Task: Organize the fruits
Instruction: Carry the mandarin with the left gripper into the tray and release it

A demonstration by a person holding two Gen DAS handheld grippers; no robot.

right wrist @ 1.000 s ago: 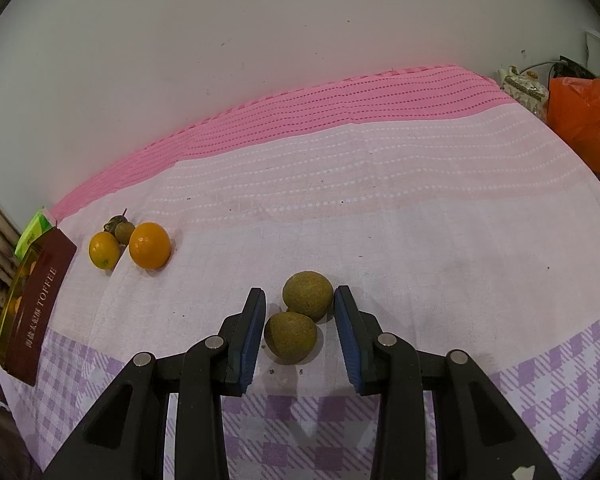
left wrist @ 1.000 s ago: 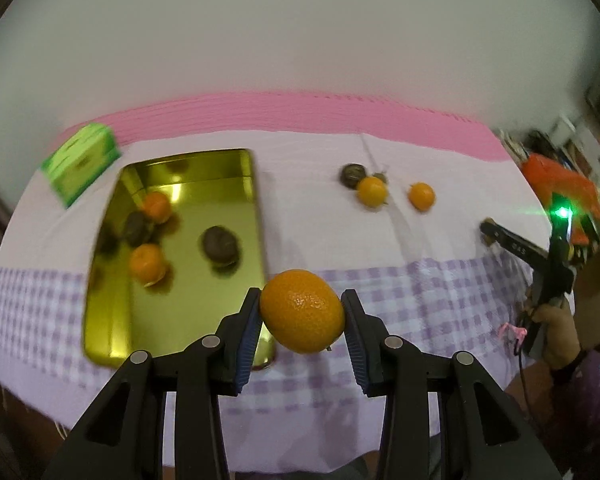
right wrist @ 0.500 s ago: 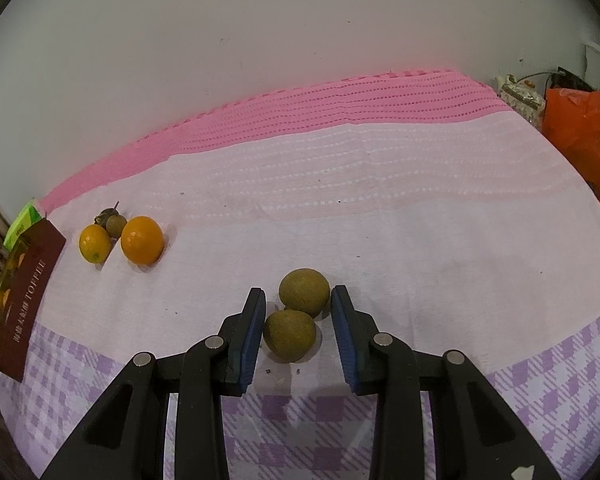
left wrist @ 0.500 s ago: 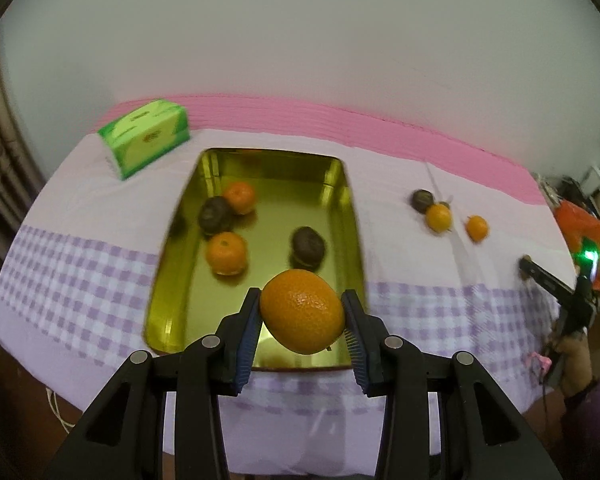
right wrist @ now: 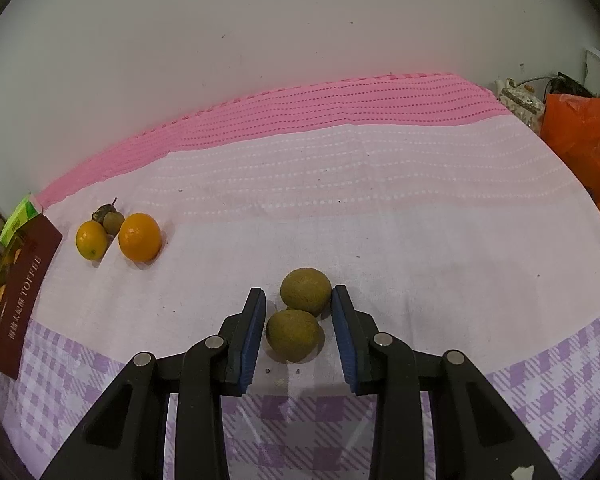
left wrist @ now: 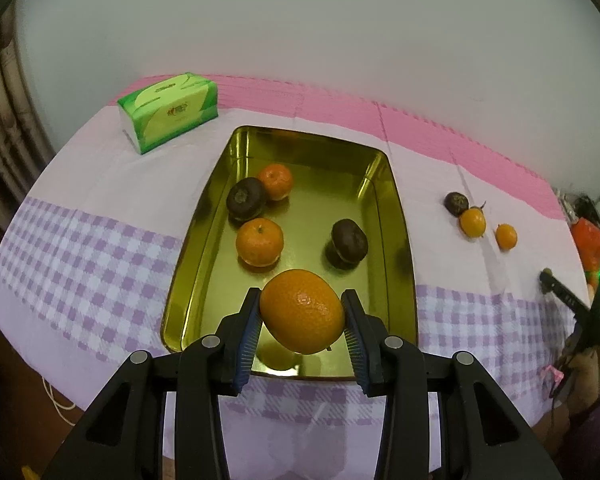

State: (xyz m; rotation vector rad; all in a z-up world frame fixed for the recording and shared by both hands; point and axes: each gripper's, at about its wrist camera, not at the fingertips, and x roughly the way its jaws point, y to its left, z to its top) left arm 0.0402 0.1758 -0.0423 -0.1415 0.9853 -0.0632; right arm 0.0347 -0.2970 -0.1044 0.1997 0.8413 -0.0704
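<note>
**A:** What is the left tool (left wrist: 302,320) doing?

**B:** Its two blue-padded fingers are clamped on a large orange (left wrist: 303,311), one on each side. The fruit hangs above the near end of a gold metal tray (left wrist: 396,216) that sits on the bench (left wrist: 100,216), which is covered by a pink and purple-checked cloth.

**A:** What lies in the tray?

**B:** Two smaller oranges, one mid-tray (left wrist: 259,242) and one farther back (left wrist: 276,181), and two dark brown fruits: one (left wrist: 246,202) touching the far orange, the other (left wrist: 349,241) toward the tray's right side. A green tissue pack (left wrist: 168,110) lies beyond the tray's far left corner.

**A:** And the right tool (right wrist: 299,332)?

**B:** Its fingers stand apart, low over the cloth, one on each side of a greenish-brown fruit (right wrist: 294,335). I cannot tell whether the pads touch it. A second greenish-brown fruit (right wrist: 305,291) sits just beyond, touching the first.

**A:** Anything else loose on the bench?

**B:** To the left in the right wrist view, a bigger orange (right wrist: 140,237), a smaller one (right wrist: 91,239), and a small brown fruit (right wrist: 112,221) tucked between and behind them. An orange plastic bag (right wrist: 584,136) sits at the far right edge.
</note>
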